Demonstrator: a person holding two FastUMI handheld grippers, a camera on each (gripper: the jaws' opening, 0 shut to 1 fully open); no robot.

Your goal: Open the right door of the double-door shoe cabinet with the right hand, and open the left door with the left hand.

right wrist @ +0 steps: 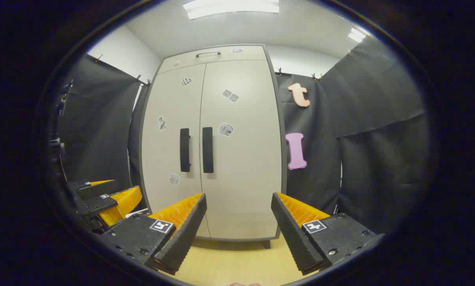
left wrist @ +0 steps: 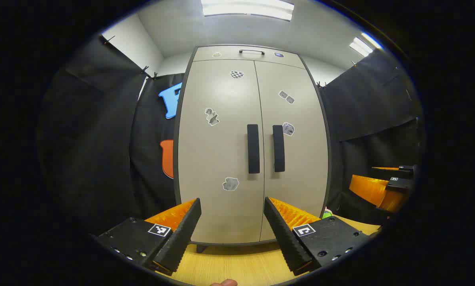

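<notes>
**Both doors shut, nothing started yet**

Both tongs are wide open and hold nothing. The left gripper (left wrist: 232, 222) has its two fingers spread apart in the left gripper view, with only the cabinet front between them in the picture. The right gripper (right wrist: 238, 218) stands the same way in the right gripper view, jaws apart and empty. Each one is well apart from the cabinet (left wrist: 253, 79), pointing at it from the front over the wooden floor (left wrist: 237, 264).

The left door (left wrist: 217, 151) and the right door (right wrist: 241, 159) are both closed, with their edges meeting in one thin line down the middle. The left handle (left wrist: 253, 149) and the right handle (right wrist: 207, 149) are dark vertical bars, just beside each other on the two sides of this line. No gripper touches a handle.

So I judge that the task is at its very beginning. All is left to do: the right gripper must reach the right handle, close on it and pull the door open, and then the left gripper must do the same at the left handle.
</notes>
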